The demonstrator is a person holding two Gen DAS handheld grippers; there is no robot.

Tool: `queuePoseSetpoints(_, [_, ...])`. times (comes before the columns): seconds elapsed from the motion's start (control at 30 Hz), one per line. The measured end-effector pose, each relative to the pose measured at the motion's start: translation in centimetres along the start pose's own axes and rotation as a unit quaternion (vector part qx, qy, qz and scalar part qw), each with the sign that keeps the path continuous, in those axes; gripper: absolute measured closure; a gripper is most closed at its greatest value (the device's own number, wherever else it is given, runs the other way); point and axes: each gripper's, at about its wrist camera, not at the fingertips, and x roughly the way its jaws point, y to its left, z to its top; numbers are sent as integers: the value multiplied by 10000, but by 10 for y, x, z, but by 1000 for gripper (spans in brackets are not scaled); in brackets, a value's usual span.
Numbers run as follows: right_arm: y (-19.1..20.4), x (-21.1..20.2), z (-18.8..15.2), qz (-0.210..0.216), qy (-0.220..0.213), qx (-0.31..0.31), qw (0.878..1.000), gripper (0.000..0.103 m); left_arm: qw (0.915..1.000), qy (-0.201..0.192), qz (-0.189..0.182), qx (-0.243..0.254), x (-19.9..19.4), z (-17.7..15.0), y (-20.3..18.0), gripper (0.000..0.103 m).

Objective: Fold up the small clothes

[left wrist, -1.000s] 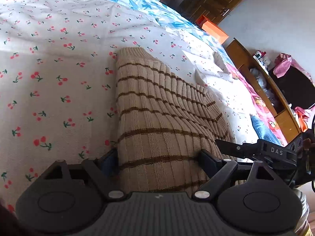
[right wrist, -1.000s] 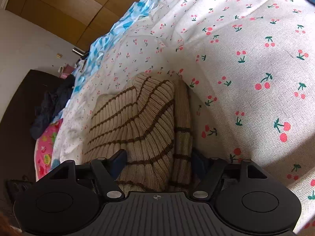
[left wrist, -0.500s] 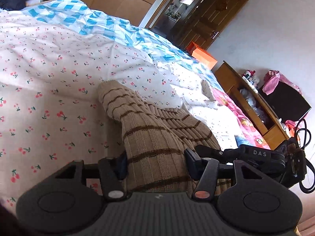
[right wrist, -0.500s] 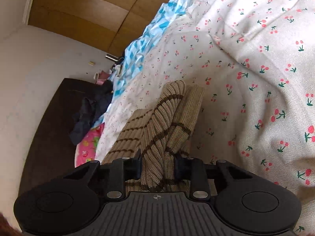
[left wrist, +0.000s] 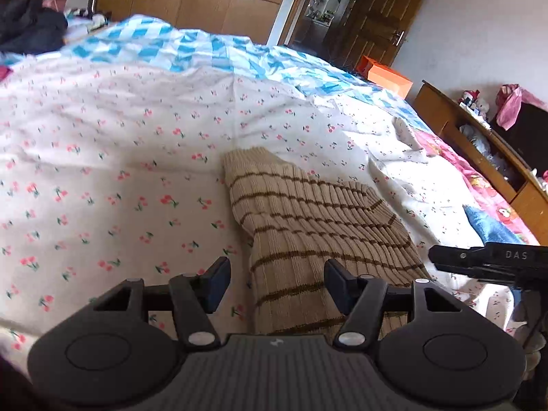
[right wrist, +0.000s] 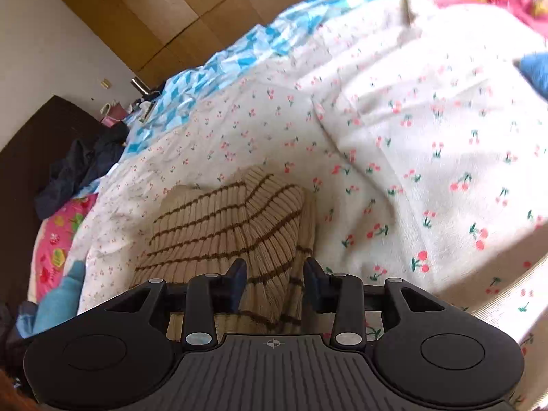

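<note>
A beige ribbed sweater with brown stripes (left wrist: 308, 226) lies folded on the cherry-print bedsheet (left wrist: 102, 178). Its near end runs between the fingers of my left gripper (left wrist: 277, 282). These jaws are opening: the left pad (left wrist: 215, 281) stands clear of the knit, and the right pad (left wrist: 337, 286) is at its edge. In the right wrist view the same sweater (right wrist: 219, 226) reaches between the fingers of my right gripper (right wrist: 275, 282), whose jaws are also opening and loose around the fabric. The right gripper's black housing (left wrist: 496, 260) shows at the right of the left wrist view.
A blue-and-white checked quilt (left wrist: 191, 48) covers the far side of the bed. A pink printed blanket (left wrist: 479, 185) and a blue cloth (left wrist: 493, 229) lie at the right edge, beside a wooden shelf (left wrist: 479, 137). Dark clothes (right wrist: 78, 171) are piled by the headboard.
Both grippers pinched in on the sweater half a second ago and now stand wider again. Both have risen and tilted up, so more of the bed and room shows.
</note>
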Motion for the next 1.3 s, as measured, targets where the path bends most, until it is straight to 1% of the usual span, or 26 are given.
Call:
queuePoseSetpoints(0.07, [14,-9,-1,-4,-158,-320,9994,66,9994,-145,177,269,-5,3,-7,38])
queuePoseSetpoints(0.13, [27,-7,1,122,-163,-571,9982,66,9982,-176,218,527,0,6,-16,38])
queuePoseSetpoints(0.2, [40,8,10,42,-164,-797,9967,66,9969,-162,312,710,10,13,-26,38])
queuePoseSetpoints(0.27, [49,28,23,137,-150,-925,9955,66,9958,-144,380,825,25,22,-32,38])
queuePoseSetpoints(0.3, [52,39,28,168,-103,-1000,9948,67,9954,-139,443,840,34,26,-34,38])
queuePoseSetpoints(0.33, [54,53,34,97,-19,-1022,9947,69,9950,-108,494,856,43,30,-34,38])
queuePoseSetpoints(0.4, [49,77,41,-80,180,-961,9952,74,9932,-11,696,936,62,34,-32,38])
queuePoseSetpoints(0.43, [41,88,41,-304,248,-926,9949,79,9914,115,881,960,74,34,-30,38])
queuePoseSetpoints(0.47, [34,95,42,-399,319,-843,9951,79,9903,224,977,958,82,32,-27,36])
queuePoseSetpoints(0.5, [24,98,40,-372,325,-716,9962,79,9906,320,981,900,89,29,-21,36])
queuePoseSetpoints(0.6, [14,94,38,-315,233,-526,9978,81,9933,351,903,636,92,25,-10,33])
queuePoseSetpoints(0.7, [16,84,36,-381,186,-527,9977,82,9939,277,924,527,81,27,-11,33])
queuePoseSetpoints(0.73, [20,76,36,-415,125,-586,9973,81,9939,230,940,530,74,27,-12,33])
queuePoseSetpoints(0.8, [31,54,31,-438,-22,-813,9957,77,9930,131,1004,611,57,22,-16,33])
queuePoseSetpoints(0.83, [35,42,26,-462,-95,-941,9944,73,9925,78,1016,669,46,18,-18,33])
queuePoseSetpoints(0.9, [44,17,11,-426,-176,-1215,9915,72,9927,7,956,734,26,7,-22,34])
queuePoseSetpoints(0.97, [47,-1,-7,-273,-55,-1341,9906,72,9931,-9,877,782,7,-4,-26,33])
queuePoseSetpoints(1.03, [47,-10,-27,-161,192,-1402,9898,72,9940,39,781,759,-7,-16,-28,33])
queuePoseSetpoints(1.1, [43,-8,-43,-256,353,-1448,9885,72,9937,112,743,834,-12,-29,-29,32])
queuePoseSetpoints(1.17, [37,5,-55,-557,523,-1493,9858,72,9908,334,879,976,-6,-42,-29,32])
queuePoseSetpoints(1.23, [32,7,-56,-549,530,-1271,9889,71,9861,533,1119,1102,2,-52,-27,29])
queuePoseSetpoints(1.3, [34,-1,-52,-491,438,-1115,9916,71,9865,531,1169,1016,-1,-54,-25,29])
